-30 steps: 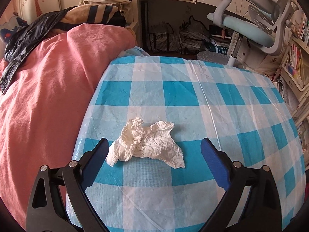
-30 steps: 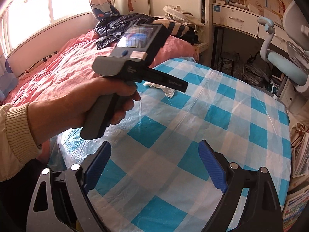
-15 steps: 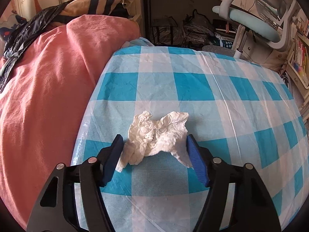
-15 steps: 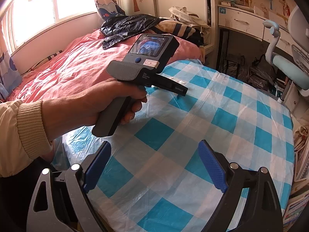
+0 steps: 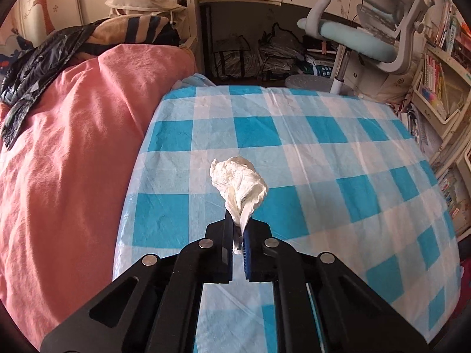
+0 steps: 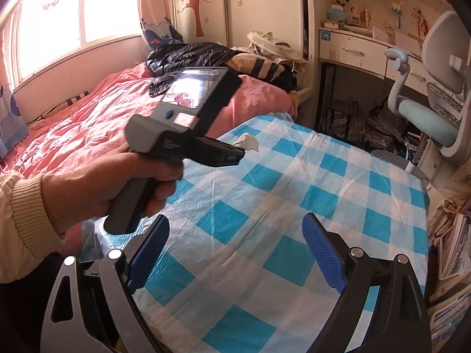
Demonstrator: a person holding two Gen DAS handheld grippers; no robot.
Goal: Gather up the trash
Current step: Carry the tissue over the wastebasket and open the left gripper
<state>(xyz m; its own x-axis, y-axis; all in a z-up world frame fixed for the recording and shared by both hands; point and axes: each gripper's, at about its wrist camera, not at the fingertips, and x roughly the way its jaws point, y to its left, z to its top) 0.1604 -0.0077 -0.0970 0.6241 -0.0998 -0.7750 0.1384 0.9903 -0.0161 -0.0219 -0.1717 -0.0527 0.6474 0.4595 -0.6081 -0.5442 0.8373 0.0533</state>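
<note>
Pink bedspread [image 5: 67,158], large, fills the left of the left wrist view, touching the table's edge; a black jacket [image 5: 38,67] lies on its far end.
Table [image 5: 294,158], covered in blue-and-white checked cloth under clear plastic, beside the bed.
Chair [image 5: 368,38], grey with a pale blue seat, stands beyond the table's far edge, before the desk [image 6: 353,53].
Bookshelves [image 5: 435,88], crowded, to the table's right.
Right gripper [image 6: 235,253], spread wide and empty, hovers over the table's near end.
Left hand [image 6: 117,182], in a cream cuff, holds the left gripper [image 5: 239,235] by its handle; its jaws are clenched on the tissue.
Tissue [image 5: 238,185], white and crumpled, is pinched at its lower end and stands up beyond the fingertips, above the table's left part near the bed.
</note>
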